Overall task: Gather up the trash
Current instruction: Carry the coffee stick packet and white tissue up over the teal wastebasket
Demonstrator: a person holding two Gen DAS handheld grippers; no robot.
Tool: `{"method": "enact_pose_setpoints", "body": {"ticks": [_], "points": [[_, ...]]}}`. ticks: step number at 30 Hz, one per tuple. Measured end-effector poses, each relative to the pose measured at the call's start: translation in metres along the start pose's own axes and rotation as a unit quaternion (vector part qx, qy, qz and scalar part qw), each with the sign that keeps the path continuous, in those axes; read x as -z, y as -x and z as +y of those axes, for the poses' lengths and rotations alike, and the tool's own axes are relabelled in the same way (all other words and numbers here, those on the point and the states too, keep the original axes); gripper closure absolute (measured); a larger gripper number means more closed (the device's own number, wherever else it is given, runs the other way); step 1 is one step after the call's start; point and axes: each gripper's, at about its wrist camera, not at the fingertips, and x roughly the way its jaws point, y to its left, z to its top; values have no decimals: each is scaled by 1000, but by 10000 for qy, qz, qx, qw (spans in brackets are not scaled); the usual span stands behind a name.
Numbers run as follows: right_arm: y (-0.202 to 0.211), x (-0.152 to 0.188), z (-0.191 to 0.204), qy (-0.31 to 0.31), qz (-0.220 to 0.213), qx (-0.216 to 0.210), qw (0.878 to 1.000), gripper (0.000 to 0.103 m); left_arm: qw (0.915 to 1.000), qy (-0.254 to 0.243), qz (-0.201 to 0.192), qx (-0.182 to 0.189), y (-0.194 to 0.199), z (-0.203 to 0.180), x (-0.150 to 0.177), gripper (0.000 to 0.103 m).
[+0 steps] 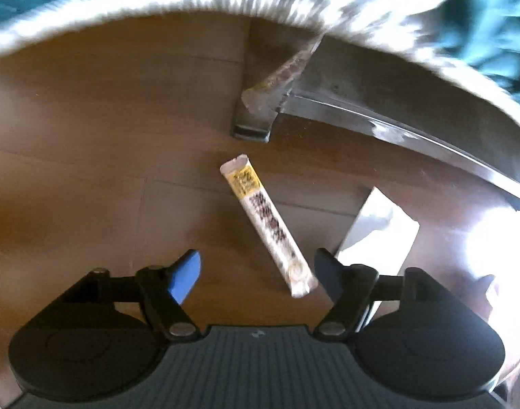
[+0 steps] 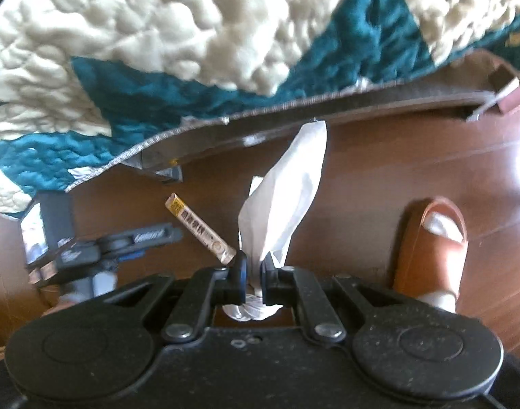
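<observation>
A long white and yellow stick wrapper [image 1: 268, 223] lies on the wooden floor just ahead of my left gripper [image 1: 258, 272], which is open with its jaws wide on either side of the wrapper's near end. The wrapper also shows in the right wrist view [image 2: 200, 230], left of my right gripper [image 2: 254, 266]. My right gripper is shut on a white tissue [image 2: 287, 191] that stands up from between its jaws. The tissue also shows in the left wrist view [image 1: 379, 231] to the right of the wrapper. My left gripper appears in the right wrist view [image 2: 99, 248].
A teal and cream quilt [image 2: 191, 44] hangs over a bed edge above the floor. A metal bed leg [image 1: 256, 112] and rail [image 1: 396, 119] stand behind the wrapper. A foot in a brown sandal [image 2: 433, 245] rests on the floor at the right.
</observation>
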Motion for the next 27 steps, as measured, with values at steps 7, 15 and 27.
{"method": "enact_pose_setpoints", "body": {"ticks": [7,15,27], "points": [[1,2,13,24,95,-311,9995,96,9964,822,206,-86,-51,8,-24,29],[-9,2,15,-95,266,-340,9990,96,9924,1178,304,-203,-75,-1,-32,31],[-15,-1,19,7,272,-333,9991,96,9941,978,214,-412,-64,-8,-24,81]]}}
